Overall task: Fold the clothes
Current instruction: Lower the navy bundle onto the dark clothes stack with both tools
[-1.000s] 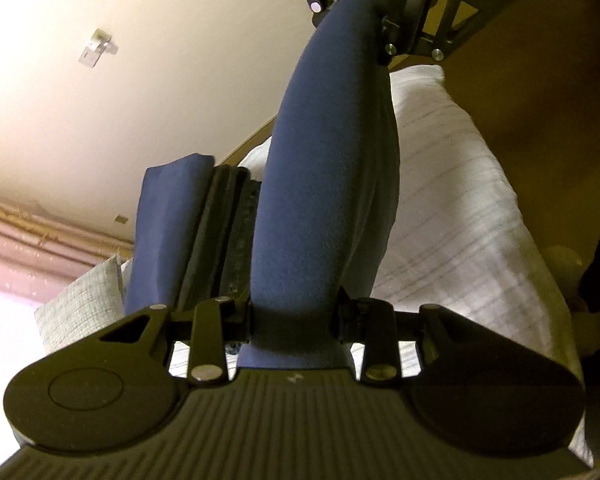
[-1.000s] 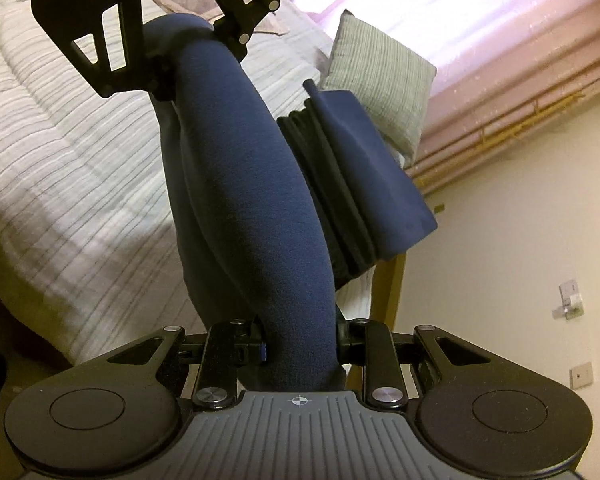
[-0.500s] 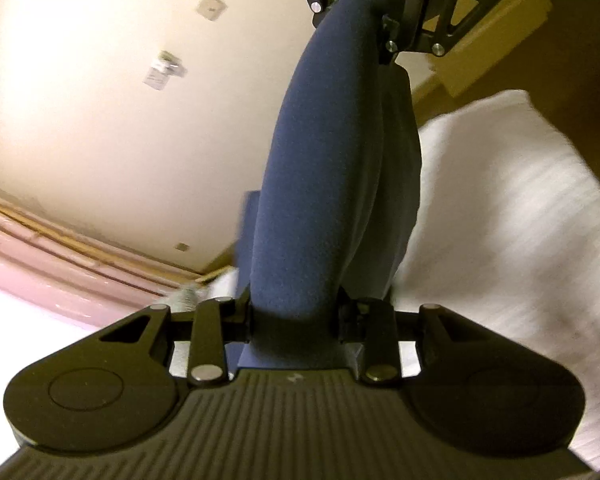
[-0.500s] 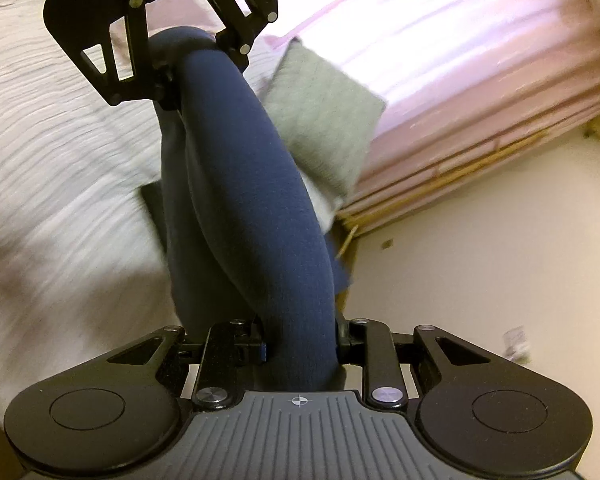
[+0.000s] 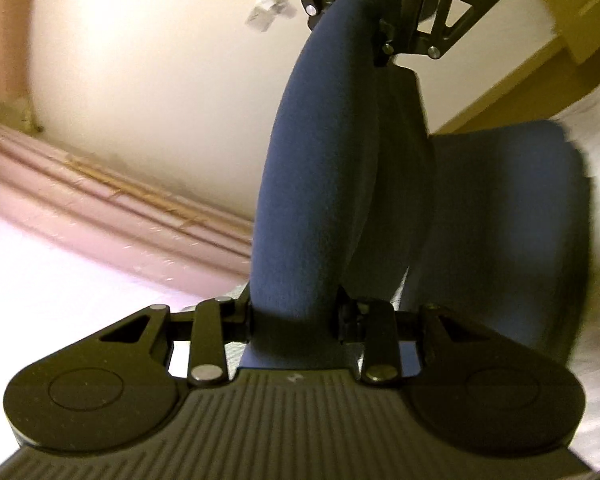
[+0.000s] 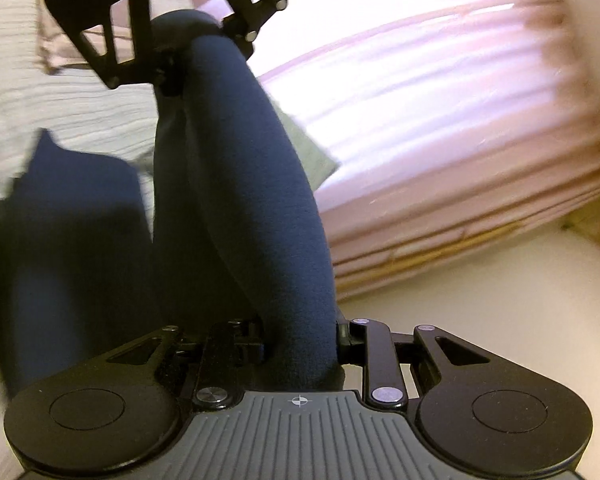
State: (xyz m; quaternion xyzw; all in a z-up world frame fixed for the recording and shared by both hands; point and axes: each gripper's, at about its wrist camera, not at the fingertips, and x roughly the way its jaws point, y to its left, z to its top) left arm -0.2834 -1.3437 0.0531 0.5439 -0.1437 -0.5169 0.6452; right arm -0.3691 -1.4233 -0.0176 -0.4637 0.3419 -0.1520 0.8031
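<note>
Left wrist view: both tongs, the left tongs (image 5: pixel 296 320) and the right tongs (image 6: pixel 300 344), pinch one navy garment (image 5: pixel 324 168) above the bed (image 6: pixel 60 104). It looks soft, thick and limp, so the folded edge seems the best hold.

Fingertips of left gripper (image 5: pixel 296 316) buried in thick navy-blue fleece garment (image 5: pixel 324 184); same for right gripper (image 6: pixel 300 344).
Folded dark-blue cloth pile (image 5: pixel 504 232) blurred, layers unreadable, lower part behind gripper body.
Small white wall fitting (image 5: pixel 266 12) smeared, kind unclear.
Green-grey cushion (image 6: pixel 312 152) mostly hidden behind garment.
Pink pleated curtain (image 6: pixel 440 128) blurred by motion.
</note>
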